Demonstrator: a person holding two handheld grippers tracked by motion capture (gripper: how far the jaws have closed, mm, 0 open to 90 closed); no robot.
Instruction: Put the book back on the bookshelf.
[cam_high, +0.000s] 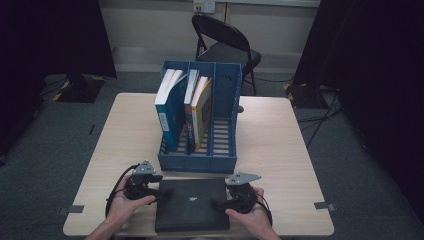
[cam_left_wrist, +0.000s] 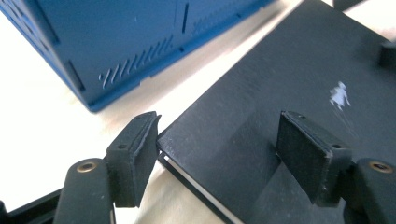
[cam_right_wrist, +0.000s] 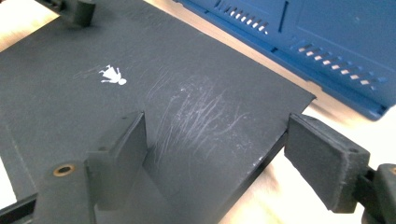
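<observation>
A flat black book (cam_high: 192, 205) with a small white figure on its cover lies at the table's near edge, just in front of a blue file rack (cam_high: 200, 162). My left gripper (cam_high: 161, 192) is at the book's far left corner. In the left gripper view (cam_left_wrist: 219, 130) its jaws stand apart, one beside the corner's edge and one over the cover (cam_left_wrist: 280, 84). My right gripper (cam_high: 218, 202) is at the book's right side. In the right gripper view (cam_right_wrist: 215, 135) one jaw rests over the scratched cover (cam_right_wrist: 140, 70) and the other hangs off its corner. Neither gripper clamps the book.
The rack holds several upright books (cam_high: 172, 107) in its left and middle slots; the right slot (cam_high: 222, 135) has none. Its blue wall (cam_left_wrist: 116, 42) (cam_right_wrist: 336, 37) stands close behind both grippers. A black folding chair (cam_high: 225, 40) sits beyond the wooden table (cam_high: 280, 145).
</observation>
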